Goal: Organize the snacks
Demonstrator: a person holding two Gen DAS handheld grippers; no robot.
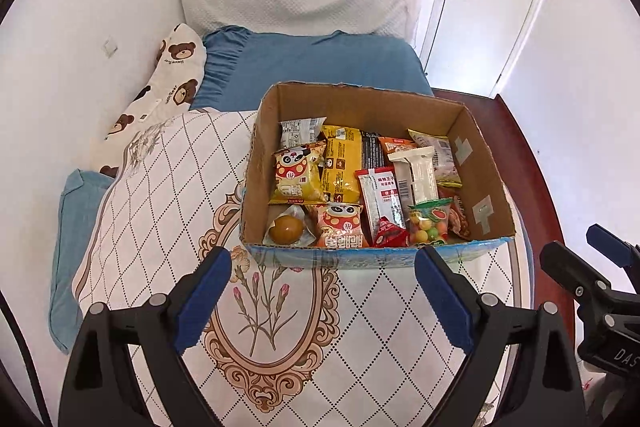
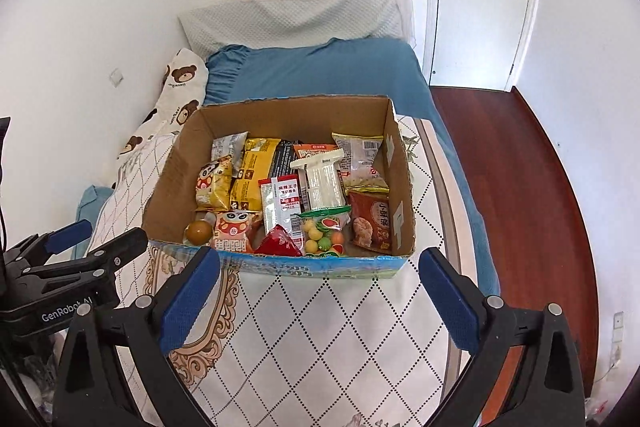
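On the bed's patterned quilt, the cardboard box of snacks is seen straight ahead of both grippers, its long axis crosswise. The left gripper and right gripper are held wide and empty, short of the near wall, neither clearly nearer; nothing is touched.
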